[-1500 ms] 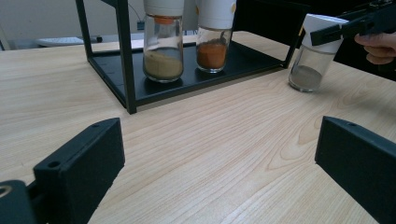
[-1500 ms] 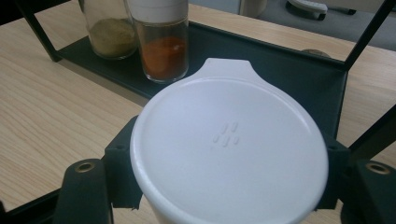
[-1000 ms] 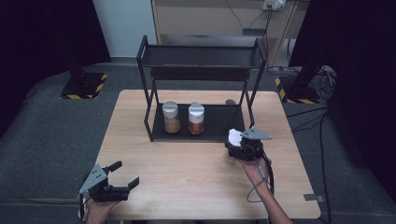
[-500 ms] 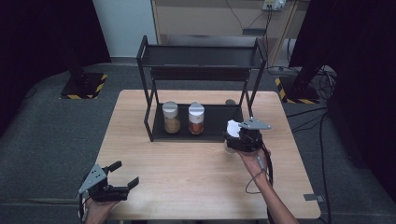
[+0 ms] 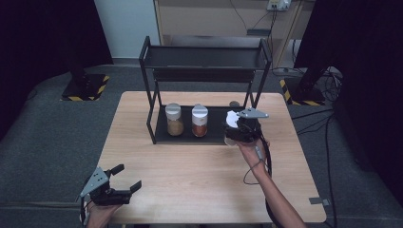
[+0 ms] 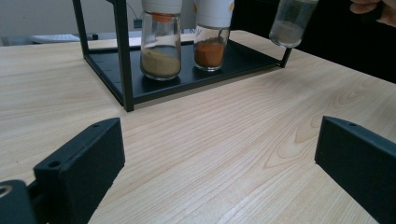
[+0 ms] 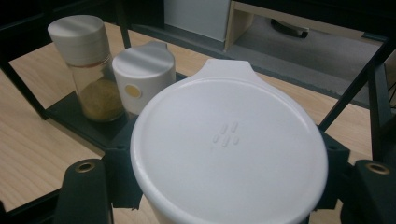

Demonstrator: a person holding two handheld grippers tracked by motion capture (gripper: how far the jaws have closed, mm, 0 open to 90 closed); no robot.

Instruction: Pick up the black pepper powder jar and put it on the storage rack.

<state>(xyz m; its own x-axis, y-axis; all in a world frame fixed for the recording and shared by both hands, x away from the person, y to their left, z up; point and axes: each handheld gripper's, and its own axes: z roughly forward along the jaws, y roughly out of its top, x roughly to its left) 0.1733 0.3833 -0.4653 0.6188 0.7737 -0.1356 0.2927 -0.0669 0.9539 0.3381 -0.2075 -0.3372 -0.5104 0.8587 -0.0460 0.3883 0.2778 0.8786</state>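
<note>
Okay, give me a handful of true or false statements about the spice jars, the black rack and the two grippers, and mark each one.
1. The right gripper is shut on a white-lidded jar. True.
2. The held jar rests on the table. False: in the left gripper view it hangs in the air, tilted, at the right end of the rack.
3. Two jars stand on the rack's bottom shelf. True: the yellow-powder jar and the orange-powder jar stand side by side.
4. The left gripper holds a jar. False: its jaws are open with nothing between them, near the table's front left edge.
5. A jar stands on the rack's top shelf. False: the top shelf bears nothing.
</note>
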